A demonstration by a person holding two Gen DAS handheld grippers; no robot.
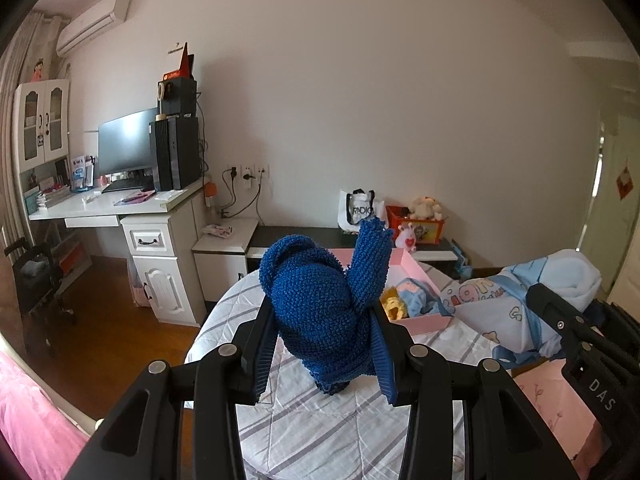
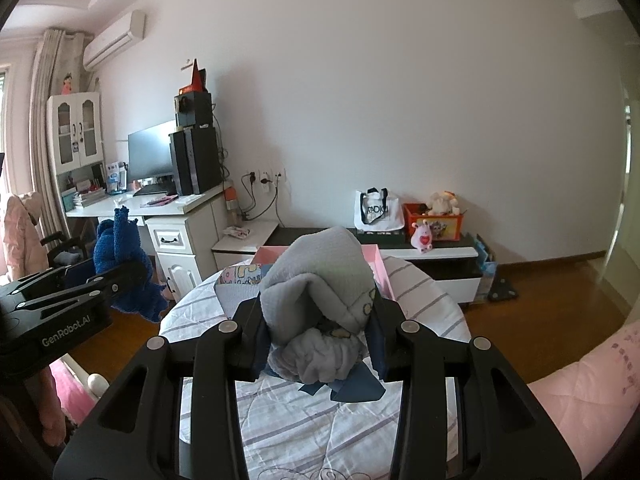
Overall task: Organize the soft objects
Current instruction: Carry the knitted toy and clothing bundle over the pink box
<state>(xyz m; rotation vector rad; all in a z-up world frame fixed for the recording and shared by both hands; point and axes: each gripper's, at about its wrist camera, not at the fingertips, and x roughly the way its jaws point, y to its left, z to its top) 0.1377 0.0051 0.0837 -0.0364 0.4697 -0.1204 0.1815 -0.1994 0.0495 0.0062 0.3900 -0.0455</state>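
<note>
The blue knitted piece (image 1: pixel 320 304) is pinched between the fingers of the left gripper (image 1: pixel 324 344), held up off the striped quilt (image 1: pixel 320 432) with one loose end standing above the bundle; from the right wrist view it hangs at the far left, clear of the bed. The pale blue-grey fleece bundle (image 2: pixel 320 300), printed with small cartoon figures, is clamped in the right gripper (image 2: pixel 318 344), bunched up between the fingers with dark blue ribbon ends trailing beneath. Both are carried in the air, so the step in hand looks like the transfer toward the pink box (image 1: pixel 416 268) lying open on the quilt just ahead, which already holds a few small soft things, one yellow and one light blue. The next move probably calls for bringing one bundle at a time over the open box, lowering it inside the walls before letting go, and keeping the two grippers from crossing. Beyond the bed stand a low dark cabinet (image 2: pixel 440 246) and a white desk (image 1: pixel 112 208).
</note>
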